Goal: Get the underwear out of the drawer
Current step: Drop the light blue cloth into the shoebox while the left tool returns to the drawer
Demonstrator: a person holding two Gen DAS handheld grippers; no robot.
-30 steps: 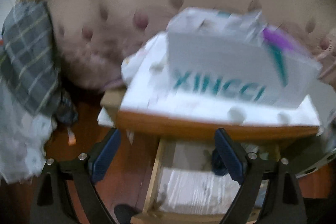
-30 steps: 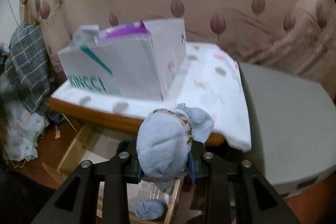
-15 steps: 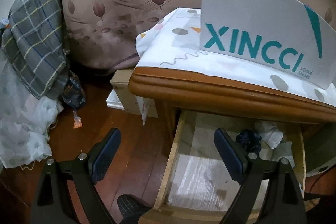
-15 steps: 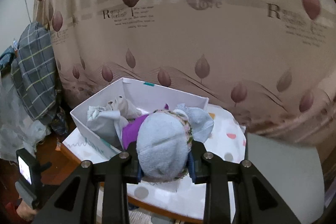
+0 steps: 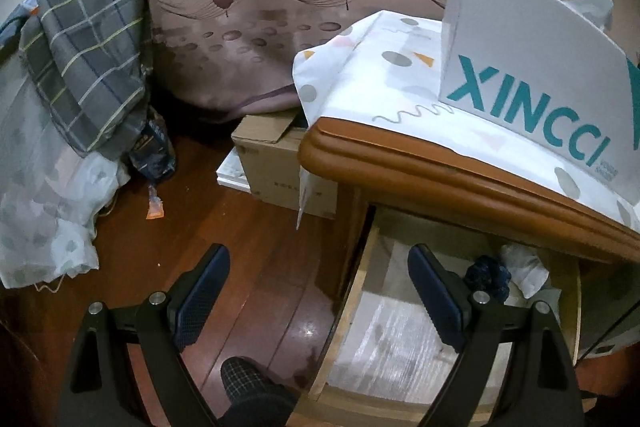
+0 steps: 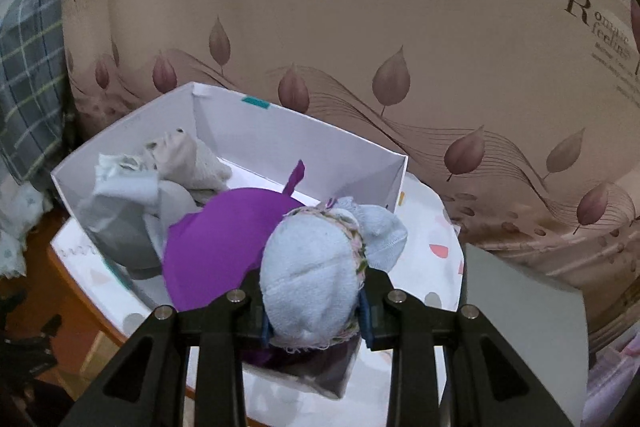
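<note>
My right gripper [image 6: 316,311] is shut on a rolled light blue underwear [image 6: 316,275] with a floral band and holds it over the near end of a white box [image 6: 280,131]. The box holds a purple garment [image 6: 220,247] and grey and beige pieces [image 6: 132,195]. My left gripper [image 5: 320,291] is open and empty, above the floor beside the open wooden drawer [image 5: 356,291]. In the drawer lie a dark blue rolled piece [image 5: 488,275] and a white piece [image 5: 524,267]. The same box shows in the left wrist view [image 5: 532,87] with XINCCI lettering.
The box stands on a nightstand [image 5: 440,179] covered by a white patterned cloth [image 5: 380,75]. A cardboard box [image 5: 276,171] sits on the wood floor to its left. A plaid cloth [image 5: 88,59] hangs at far left. A leaf-print curtain [image 6: 360,27] is behind.
My right gripper has carried the light blue underwear up from the drawer to over the white box. My left gripper has swung left and back, so more floor shows.
</note>
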